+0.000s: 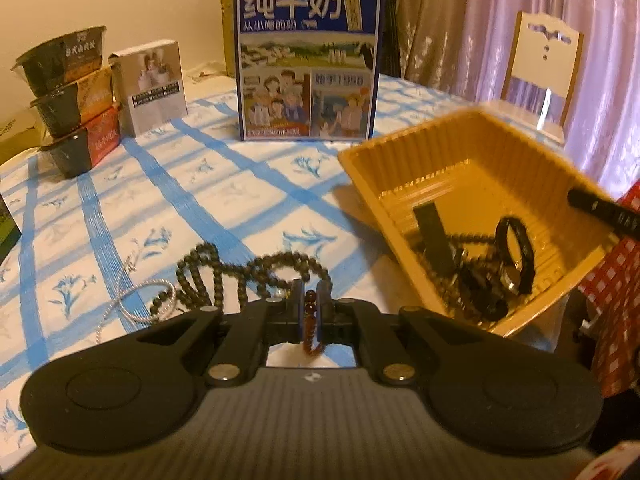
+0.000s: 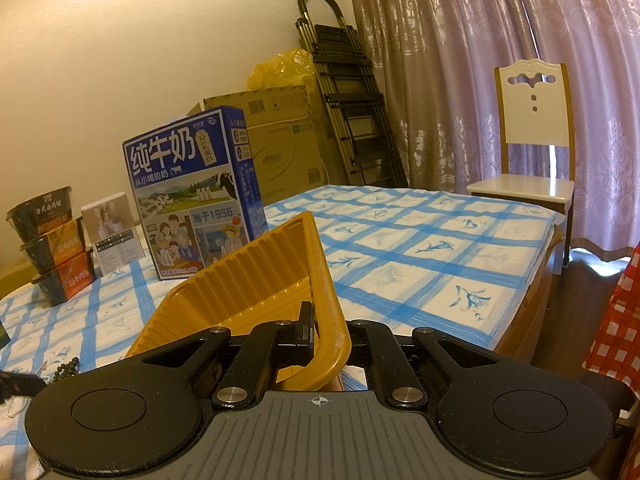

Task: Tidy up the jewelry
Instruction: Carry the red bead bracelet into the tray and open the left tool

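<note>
From the left wrist, the left gripper [image 1: 309, 300] has its fingers closed on a reddish bead bracelet [image 1: 310, 320] above the table [image 1: 240, 184], dark beads [image 1: 240, 276] lying just ahead, while from the right wrist, the right gripper [image 2: 326, 330] pinches the tilted yellow tray's [image 2: 256, 280] rim.

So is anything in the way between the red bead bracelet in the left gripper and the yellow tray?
Nothing visible does. The red bead bracelet is pinched in the left gripper; the yellow tray, tilted by the right gripper, lies just right over bare tablecloth.
</note>
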`<state>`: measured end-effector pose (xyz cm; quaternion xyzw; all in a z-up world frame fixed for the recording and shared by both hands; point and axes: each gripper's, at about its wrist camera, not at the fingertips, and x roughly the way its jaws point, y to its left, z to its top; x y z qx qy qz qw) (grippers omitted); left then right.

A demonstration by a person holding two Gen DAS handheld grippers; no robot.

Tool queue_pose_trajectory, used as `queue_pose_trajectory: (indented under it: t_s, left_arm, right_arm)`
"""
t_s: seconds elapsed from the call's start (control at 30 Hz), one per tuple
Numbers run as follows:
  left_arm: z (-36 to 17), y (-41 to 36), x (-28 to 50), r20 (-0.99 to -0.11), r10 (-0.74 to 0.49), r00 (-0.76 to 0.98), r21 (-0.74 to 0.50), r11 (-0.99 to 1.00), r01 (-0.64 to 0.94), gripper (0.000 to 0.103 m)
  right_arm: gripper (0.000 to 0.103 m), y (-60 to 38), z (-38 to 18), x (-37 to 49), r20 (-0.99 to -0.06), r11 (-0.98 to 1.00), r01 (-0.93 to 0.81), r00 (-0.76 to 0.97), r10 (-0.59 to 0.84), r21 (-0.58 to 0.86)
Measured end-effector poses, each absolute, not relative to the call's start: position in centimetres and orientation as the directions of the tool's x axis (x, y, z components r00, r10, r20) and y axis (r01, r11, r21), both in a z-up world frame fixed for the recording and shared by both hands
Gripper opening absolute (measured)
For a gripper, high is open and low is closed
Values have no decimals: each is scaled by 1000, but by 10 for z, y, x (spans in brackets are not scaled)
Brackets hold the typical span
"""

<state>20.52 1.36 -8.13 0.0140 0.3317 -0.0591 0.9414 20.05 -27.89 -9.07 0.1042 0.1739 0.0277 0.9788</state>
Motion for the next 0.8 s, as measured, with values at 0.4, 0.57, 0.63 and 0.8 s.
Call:
queue_pose_trajectory:
  t_s: [0.4, 0.57, 0.63, 0.8]
  left_arm:
    - [-39, 5, 200, -550, -174, 817, -55, 984, 172, 4]
    - [-26, -13, 204, -522, -238, 819, -86, 970, 227, 4]
    - [-21, -21, 206, -512, -264, 818, -95, 963, 251, 4]
    - [-16, -46, 213, -498, -337, 799, -129, 940, 316, 4]
  right_arm:
    - [6, -279, -91, 201, -334, 977, -18, 938, 90, 213]
    - [6, -279, -91, 200, -335, 977, -18, 938, 91, 214]
    - [6, -279, -91, 201, -334, 977, -19, 938, 91, 213]
    - [6, -279, -91, 200, -334, 977, -19, 938, 92, 214]
